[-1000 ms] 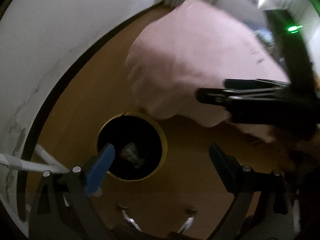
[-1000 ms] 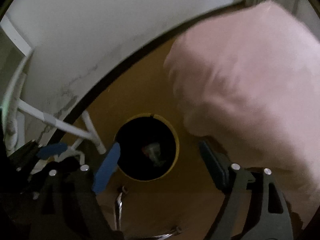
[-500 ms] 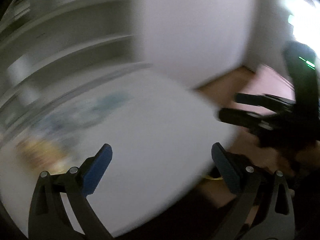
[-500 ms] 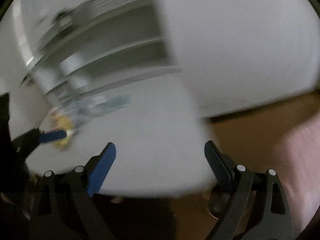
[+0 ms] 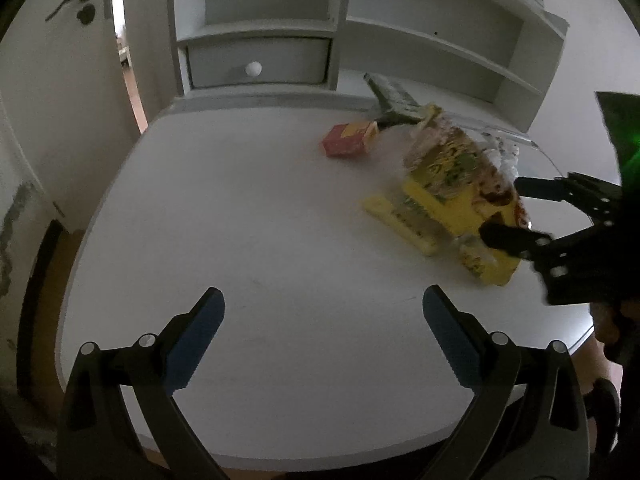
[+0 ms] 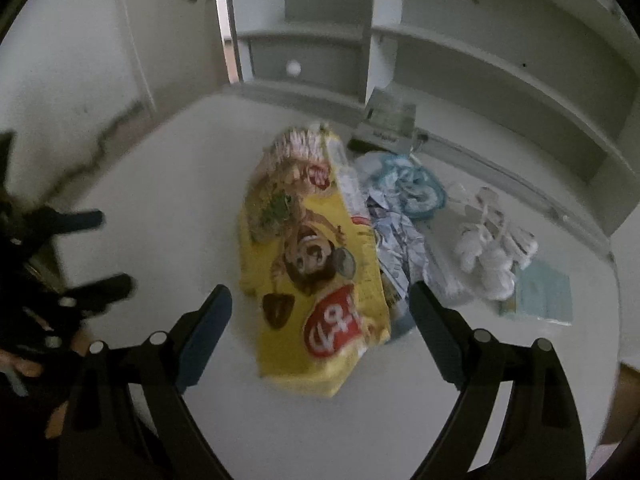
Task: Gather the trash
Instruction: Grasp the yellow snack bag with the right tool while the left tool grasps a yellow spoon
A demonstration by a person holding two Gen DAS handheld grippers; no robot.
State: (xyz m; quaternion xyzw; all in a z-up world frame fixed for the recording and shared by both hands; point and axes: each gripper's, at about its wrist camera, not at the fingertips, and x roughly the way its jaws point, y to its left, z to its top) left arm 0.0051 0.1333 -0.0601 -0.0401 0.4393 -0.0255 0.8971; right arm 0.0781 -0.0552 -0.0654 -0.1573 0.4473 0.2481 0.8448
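Observation:
A yellow snack bag (image 6: 312, 264) lies on the white desk (image 6: 168, 216), just ahead of my open, empty right gripper (image 6: 320, 312). Beside it lie crumpled blue-white wrappers (image 6: 400, 216) and a white crumpled wad (image 6: 492, 248). In the left wrist view the yellow bag (image 5: 460, 192) lies right of centre with the right gripper (image 5: 508, 212) next to it. A red and yellow box (image 5: 350, 140) lies behind. My left gripper (image 5: 324, 328) is open and empty over bare desk (image 5: 248, 216).
A grey shelf unit with a drawer (image 5: 256, 64) stands at the desk's back. A dark packet (image 5: 394, 100) leans there. A pale green card (image 6: 540, 292) lies at the right. A door (image 6: 168, 20) stands at the left.
Both grippers have swung up from the round bin on the floor to the desk top. Both stay open and empty.

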